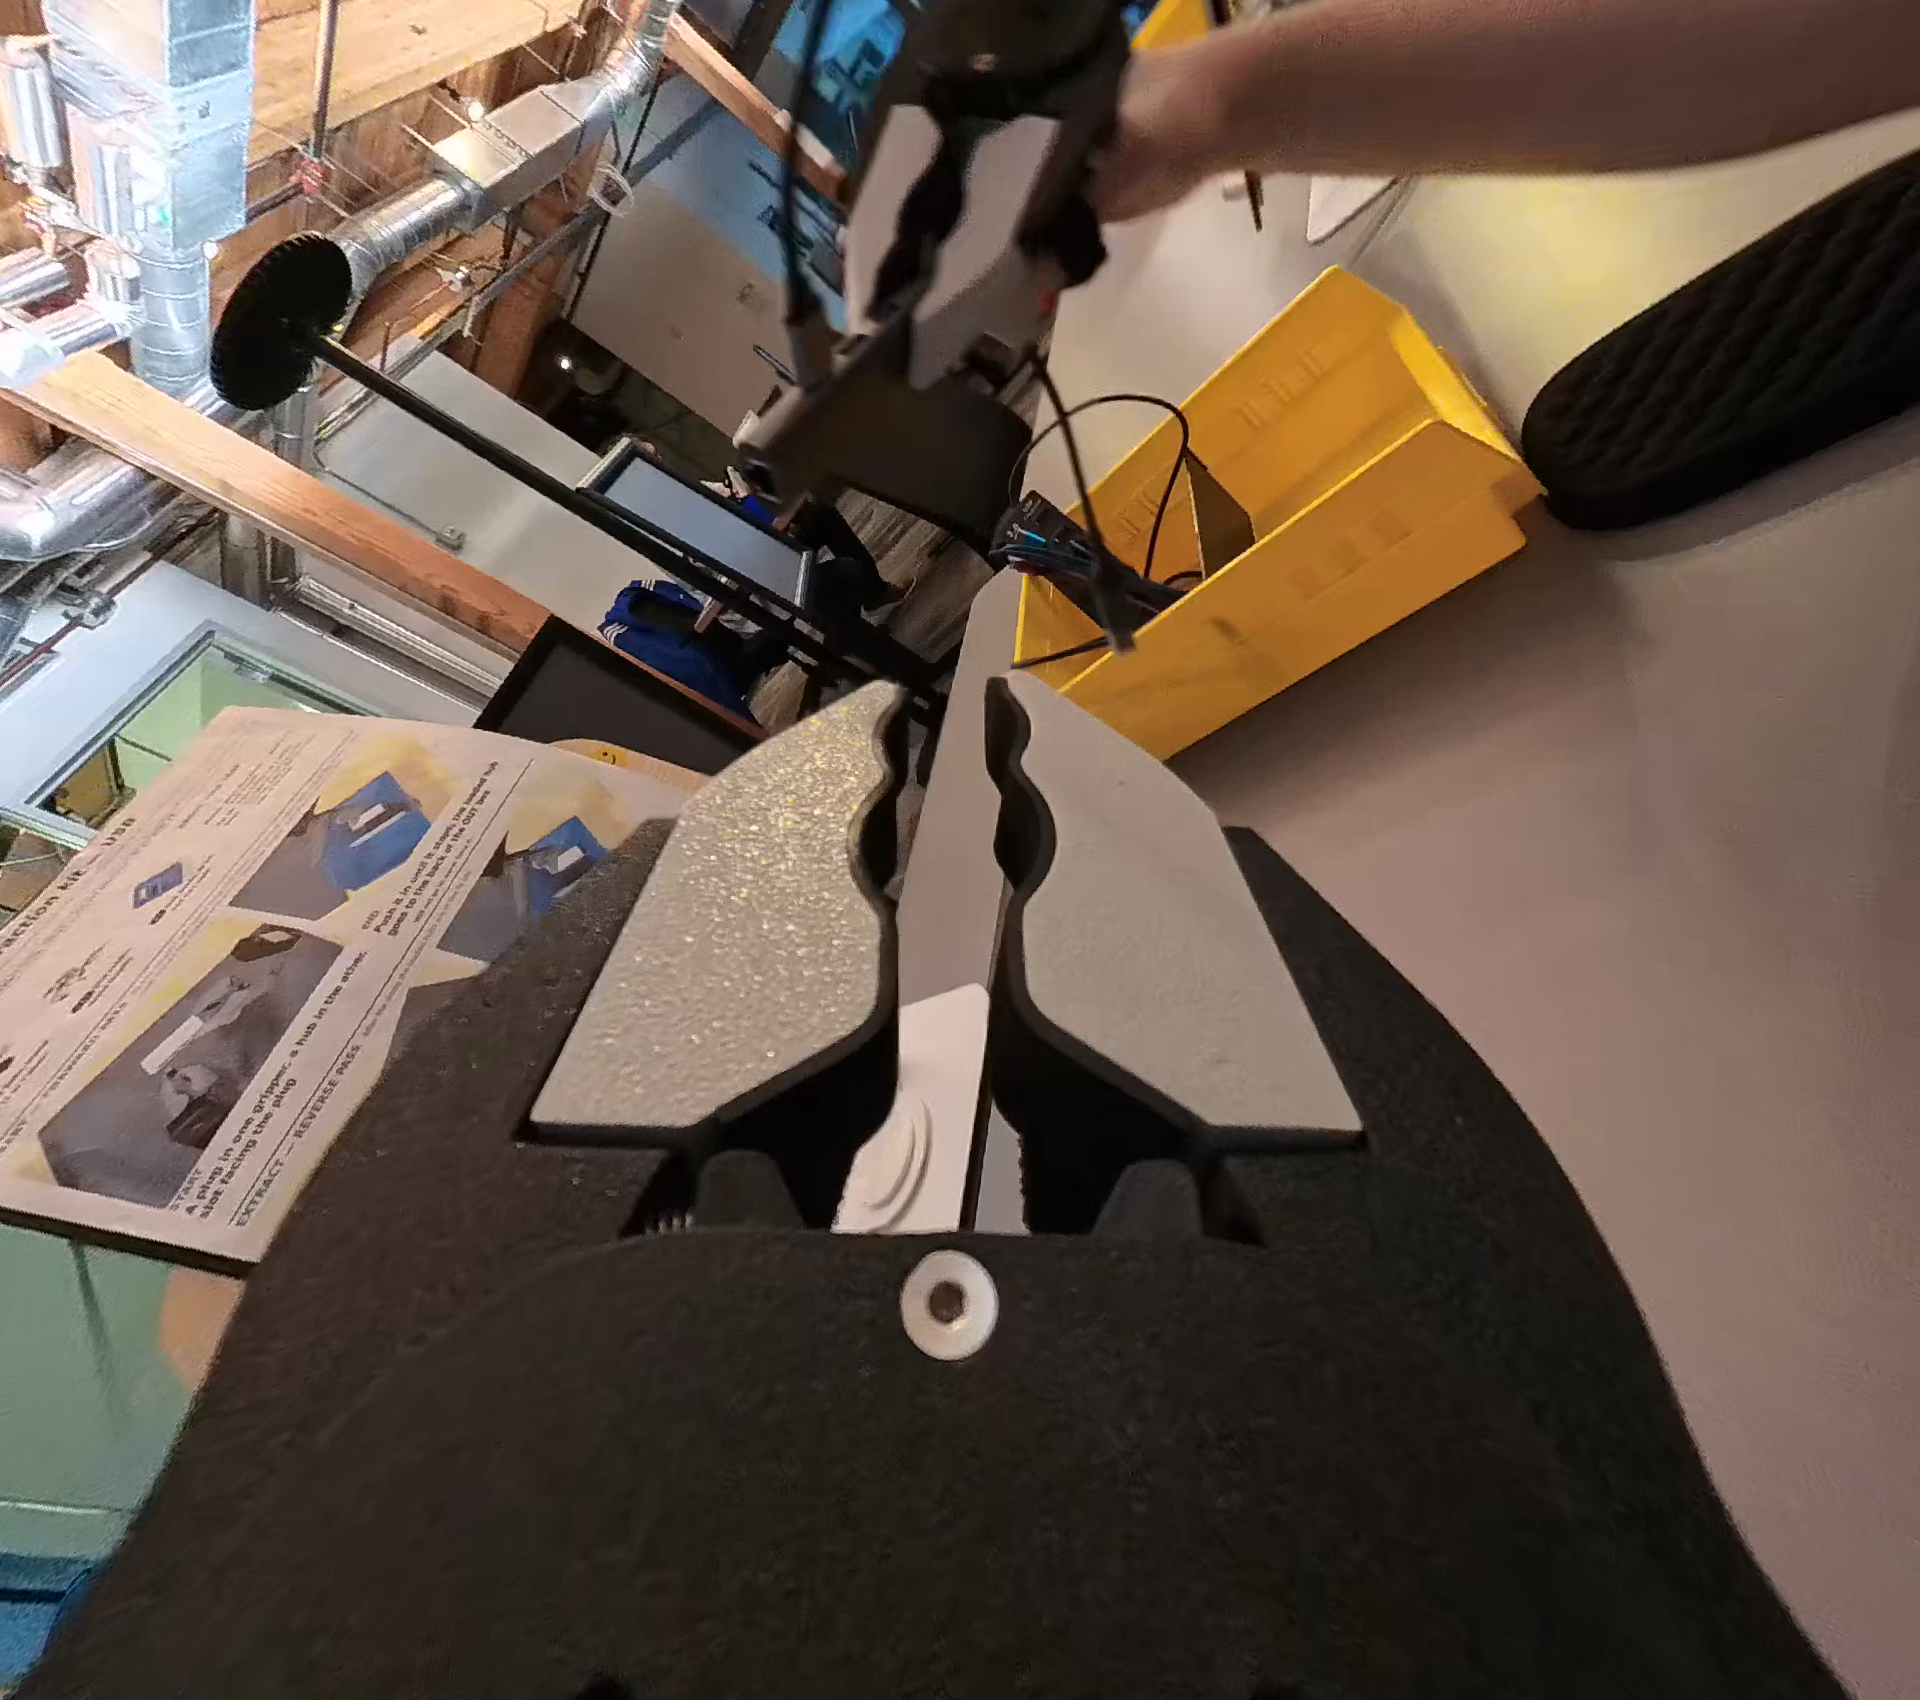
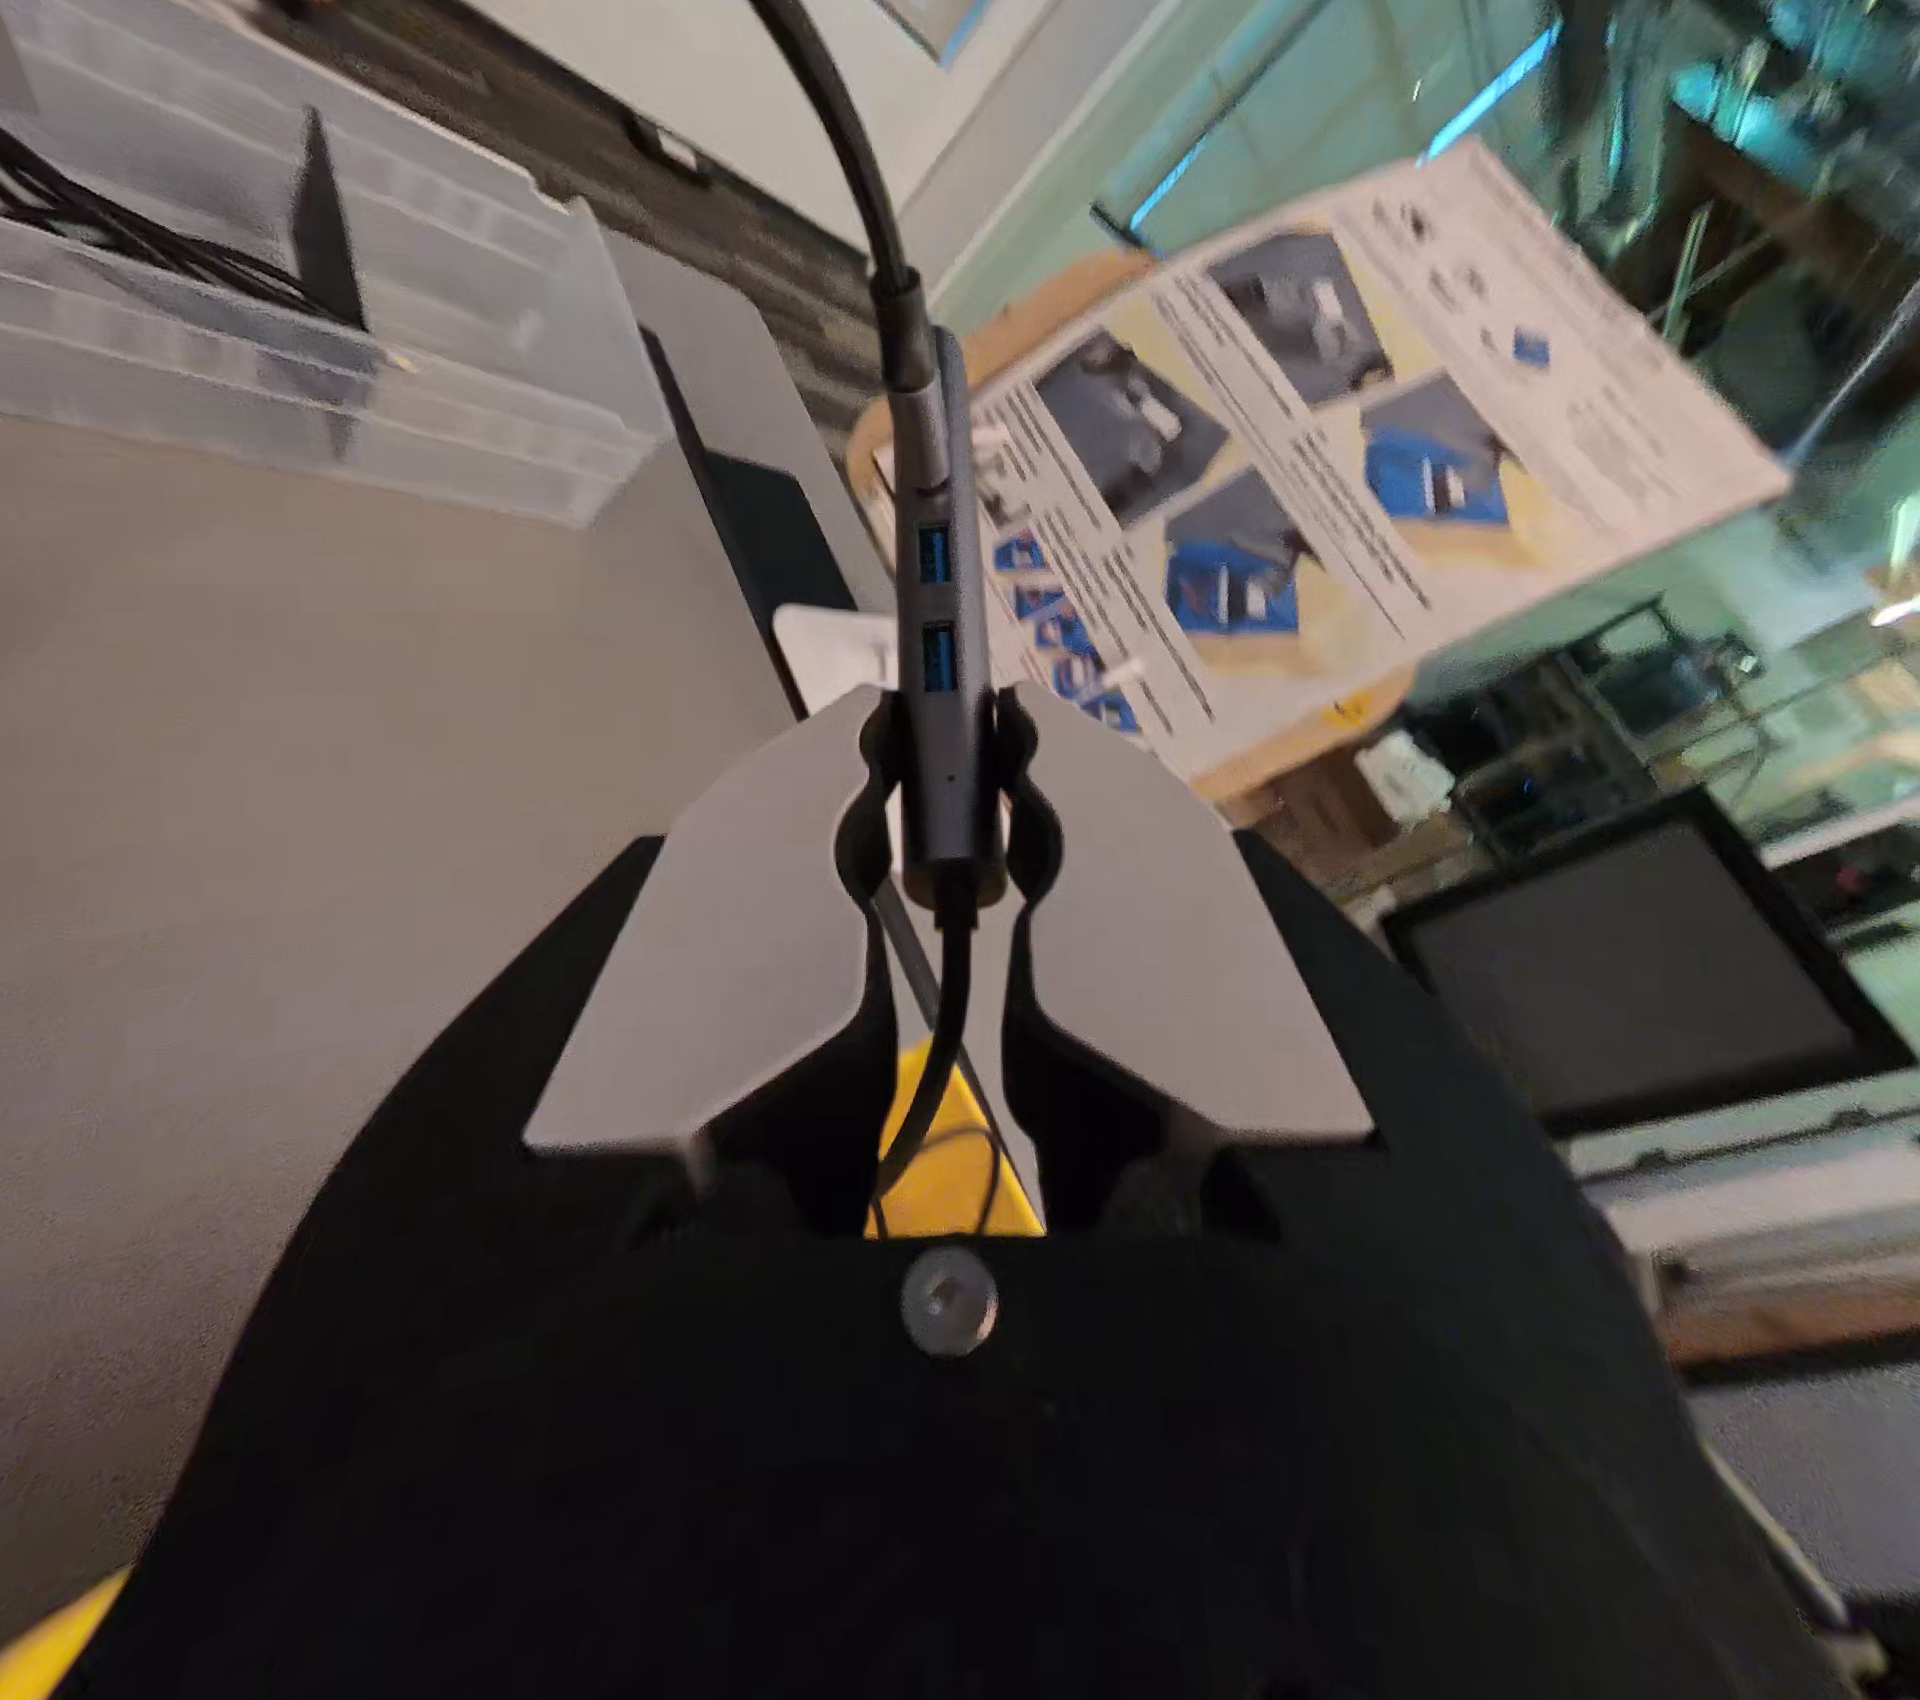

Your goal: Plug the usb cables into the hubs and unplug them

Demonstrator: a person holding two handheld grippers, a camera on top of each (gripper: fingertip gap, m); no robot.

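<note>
My right gripper (image 2: 940,705) is shut on a grey USB hub (image 2: 951,611) with blue ports, gripping its near end. A grey-sleeved plug (image 2: 920,403) sits in the hub's far port, and its black cable (image 2: 810,40) arcs up out of frame. The hub's own black lead (image 2: 951,975) hangs down between the fingers. My left gripper (image 1: 940,705) has a narrow gap between its fingers and holds nothing. In the left wrist view the right gripper (image 1: 894,362) is raised above the table with the hub (image 1: 790,424) pointing down-left.
A yellow bin (image 1: 1299,528) holding several black cables (image 1: 1049,549) stands on the grey table (image 1: 1558,923). A black padded roll (image 1: 1745,341) lies beyond it. A clear plastic bin (image 2: 312,320) holds cables. An instruction sheet (image 1: 208,954) stands on a board. A person's arm (image 1: 1455,61) holds the right gripper. The gap from one gripper's tips to the other's is roughly 20 cm.
</note>
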